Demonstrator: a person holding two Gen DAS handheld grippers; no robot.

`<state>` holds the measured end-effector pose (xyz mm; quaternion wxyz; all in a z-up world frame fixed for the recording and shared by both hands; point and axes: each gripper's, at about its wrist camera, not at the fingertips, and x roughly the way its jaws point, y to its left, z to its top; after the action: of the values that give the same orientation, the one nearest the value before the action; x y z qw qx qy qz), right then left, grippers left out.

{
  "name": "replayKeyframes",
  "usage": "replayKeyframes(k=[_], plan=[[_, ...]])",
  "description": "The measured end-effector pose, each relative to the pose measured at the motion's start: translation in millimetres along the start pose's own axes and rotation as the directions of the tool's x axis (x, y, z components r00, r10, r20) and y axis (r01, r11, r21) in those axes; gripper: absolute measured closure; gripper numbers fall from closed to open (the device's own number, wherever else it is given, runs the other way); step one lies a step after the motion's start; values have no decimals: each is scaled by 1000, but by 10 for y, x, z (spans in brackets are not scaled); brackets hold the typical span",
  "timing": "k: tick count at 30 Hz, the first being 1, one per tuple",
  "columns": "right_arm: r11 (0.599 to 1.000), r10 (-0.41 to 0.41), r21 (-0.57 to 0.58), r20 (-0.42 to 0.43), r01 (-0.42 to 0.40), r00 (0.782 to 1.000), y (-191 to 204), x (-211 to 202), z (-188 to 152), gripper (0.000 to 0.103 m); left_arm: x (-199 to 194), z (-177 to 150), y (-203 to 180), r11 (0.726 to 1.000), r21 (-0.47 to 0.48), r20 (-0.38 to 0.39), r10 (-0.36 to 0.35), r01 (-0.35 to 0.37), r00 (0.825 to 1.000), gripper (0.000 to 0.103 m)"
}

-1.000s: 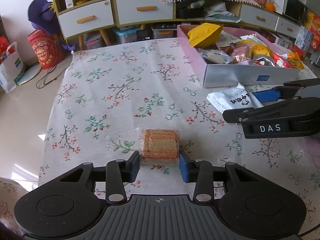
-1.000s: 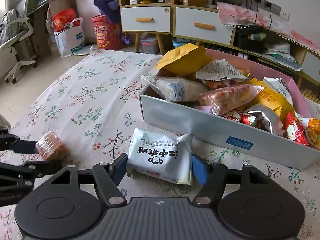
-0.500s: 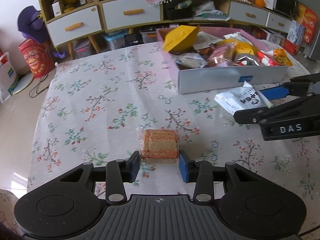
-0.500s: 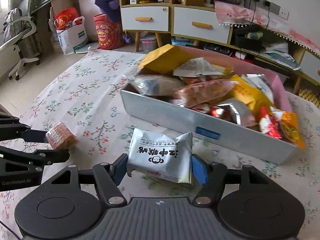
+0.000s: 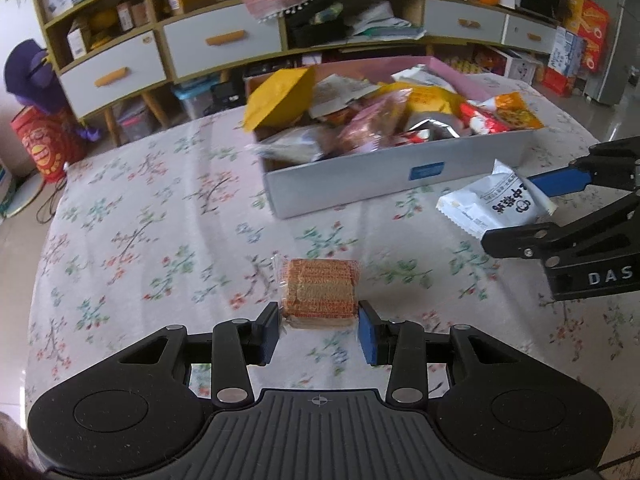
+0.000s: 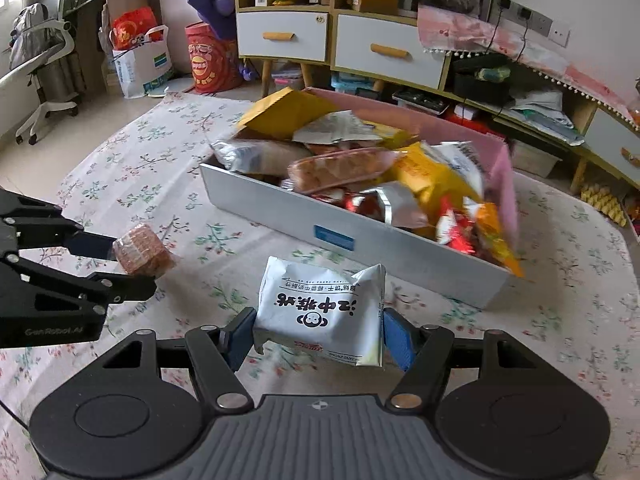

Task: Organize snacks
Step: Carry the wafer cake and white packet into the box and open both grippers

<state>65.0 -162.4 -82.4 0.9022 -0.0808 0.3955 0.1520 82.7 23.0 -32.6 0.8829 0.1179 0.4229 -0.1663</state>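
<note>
My left gripper (image 5: 319, 330) is shut on a small orange-red wrapped snack (image 5: 319, 293), held above the floral tablecloth. My right gripper (image 6: 319, 334) is shut on a white snack packet with black characters (image 6: 320, 314). From the left wrist camera, the right gripper (image 5: 536, 208) and its white packet (image 5: 496, 205) show at the right, close to the box. From the right wrist camera, the left gripper (image 6: 120, 266) with the orange snack (image 6: 140, 249) shows at the left. Ahead of both stands a grey and pink box (image 5: 360, 178) (image 6: 280, 204), heaped with several snack bags.
The flower-print cloth (image 5: 140, 220) covers the table. Behind the table stands a low cabinet with white drawers (image 5: 224, 40) and cluttered shelves. A red drum and a purple toy (image 6: 212, 56) sit on the floor, with an office chair (image 6: 40, 80) at the far left.
Both grippers have carried their snacks sideways over the table, so the box now lies nearer the middle of both views and looks closer. Neither grip has changed.
</note>
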Motion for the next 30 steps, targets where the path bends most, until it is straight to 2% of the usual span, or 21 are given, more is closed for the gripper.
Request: replayKeyframes(k=[11, 18, 25, 30], plan=[[998, -38, 49, 53, 35, 998, -479, -268, -114, 59, -85, 187, -266, 1000, 20, 65, -15, 14, 998, 66], [996, -52, 84, 135, 41, 989, -726, -398, -49, 59, -151, 409, -463, 999, 34, 130, 8, -13, 991, 66], [987, -30, 163, 179, 0, 983, -887, -323, 113, 59, -92, 756, -620, 993, 104, 172, 36, -54, 984, 66], [974, -15, 223, 192, -29, 981, -982, -208, 236, 59, 40, 993, -600, 995, 81, 175, 47, -62, 983, 65]])
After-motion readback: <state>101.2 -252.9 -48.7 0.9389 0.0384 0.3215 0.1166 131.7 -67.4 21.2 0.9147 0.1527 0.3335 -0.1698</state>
